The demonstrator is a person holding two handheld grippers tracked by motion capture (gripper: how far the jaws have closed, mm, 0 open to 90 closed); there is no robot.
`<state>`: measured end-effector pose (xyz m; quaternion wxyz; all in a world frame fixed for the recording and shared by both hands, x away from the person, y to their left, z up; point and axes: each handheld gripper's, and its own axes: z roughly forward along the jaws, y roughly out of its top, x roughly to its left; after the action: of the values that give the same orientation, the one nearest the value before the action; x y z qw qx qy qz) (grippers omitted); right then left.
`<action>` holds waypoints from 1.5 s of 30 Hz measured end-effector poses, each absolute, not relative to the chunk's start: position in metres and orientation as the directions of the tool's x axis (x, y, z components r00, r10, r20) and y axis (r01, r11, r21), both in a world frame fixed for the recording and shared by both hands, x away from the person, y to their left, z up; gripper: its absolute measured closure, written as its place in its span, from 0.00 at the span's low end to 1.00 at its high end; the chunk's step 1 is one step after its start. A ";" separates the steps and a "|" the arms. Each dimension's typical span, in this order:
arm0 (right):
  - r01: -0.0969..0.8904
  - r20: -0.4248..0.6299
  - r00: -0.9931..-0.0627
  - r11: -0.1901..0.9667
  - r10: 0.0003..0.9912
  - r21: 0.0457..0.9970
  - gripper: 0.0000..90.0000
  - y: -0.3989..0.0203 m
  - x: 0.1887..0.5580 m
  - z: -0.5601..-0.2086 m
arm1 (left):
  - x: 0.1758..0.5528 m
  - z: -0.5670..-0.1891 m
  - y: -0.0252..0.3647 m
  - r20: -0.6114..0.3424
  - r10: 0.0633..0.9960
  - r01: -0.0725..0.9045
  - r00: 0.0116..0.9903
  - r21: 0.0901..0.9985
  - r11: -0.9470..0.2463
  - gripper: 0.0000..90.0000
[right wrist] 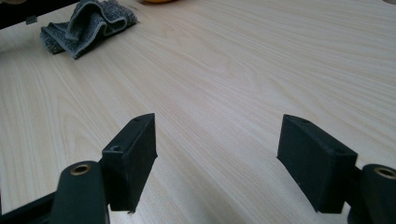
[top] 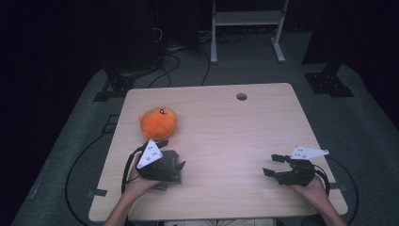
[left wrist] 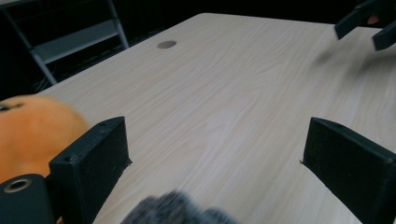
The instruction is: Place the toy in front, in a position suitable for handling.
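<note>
Left hand-held gripper (top: 175, 165): Your left one has its jaws spread wide with nothing between them. It hovers low over the grey cloth.

Right hand-held gripper (top: 275, 165): Your right one is spread wide too and holds nothing. It sits far off to the side, over bare table (top: 226, 127).

Grey cloth (right wrist: 84, 25): It lies crumpled in a soft heap right under your left hand-held gripper, at the base of its jaws. From your right one it is well apart, far ahead and off to the left.

How it will handle: It looks light, soft and floppy. It will not break and it should not slip much, because it looks fuzzy. It will sag and hang down when you lift it.

Where to grab: Pinch a raised fold or a thick edge, not the flat part. A fold gives the jaws something to bite.

Which way it points: The heap is a bit longer than it is wide. In the right gripper view its long side runs across, from left to right. It has no real front or back.

Orange plush toy (top: 159, 122): It sits just past your left hand-held gripper, near the cloth but not touching it, as far as you can tell.
</note>
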<state>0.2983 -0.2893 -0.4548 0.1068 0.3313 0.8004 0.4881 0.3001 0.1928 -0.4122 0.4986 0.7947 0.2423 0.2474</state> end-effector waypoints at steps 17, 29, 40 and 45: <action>0.426 0.160 -0.758 0.294 0.632 0.856 0.30 -0.289 0.298 -0.454 | 0.300 -0.432 0.237 0.186 0.631 0.161 0.753 0.878 -0.451 0.13; 0.421 0.162 -0.762 0.290 0.627 0.859 0.30 -0.290 0.298 -0.453 | 0.315 -0.461 0.240 0.123 0.612 0.295 0.781 0.791 -0.536 0.23; 0.419 0.162 -0.765 0.290 0.623 0.860 0.30 -0.290 0.297 -0.453 | 0.320 -0.466 0.239 0.113 0.607 0.309 0.787 0.778 -0.546 0.26; 0.419 0.163 -0.765 0.289 0.623 0.861 0.30 -0.290 0.297 -0.453 | 0.320 -0.466 0.239 0.107 0.605 0.311 0.789 0.779 -0.544 0.27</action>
<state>0.2973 -0.2899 -0.4527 0.1025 0.3273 0.7961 0.4986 0.3197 0.2392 -0.4659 0.3961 0.8589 0.2666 0.1852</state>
